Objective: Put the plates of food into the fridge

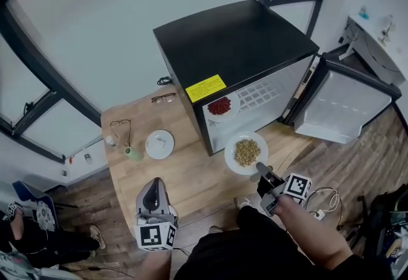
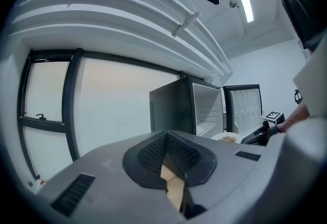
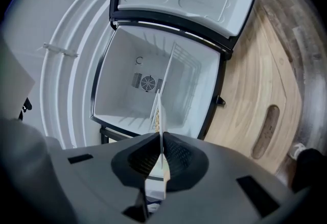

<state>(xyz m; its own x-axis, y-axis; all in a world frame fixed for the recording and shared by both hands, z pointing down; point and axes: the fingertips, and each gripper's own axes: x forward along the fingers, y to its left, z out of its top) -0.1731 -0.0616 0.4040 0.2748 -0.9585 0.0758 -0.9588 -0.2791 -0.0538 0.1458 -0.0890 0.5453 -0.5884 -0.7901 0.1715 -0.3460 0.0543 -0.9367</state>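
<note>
We are holding a plate of grain (image 1: pixel 246 152) at the open fridge (image 1: pixel 236 49).
Our right gripper (image 1: pixel 260 169) is clenching its rim; our left gripper (image 1: pixel 153 191) is hovering closed, empty, over the table (image 1: pixel 191 176).

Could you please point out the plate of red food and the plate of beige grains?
White plate of red food (image 1: pixel 234 105): head view, bare rim.
White plate of beige grains (image 1: pixel 230 156): head view, bare rim.

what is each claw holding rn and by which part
Right claw: shut on the rim of the plate of grain, at its edge. Left claw: shut, holding nothing.
</note>
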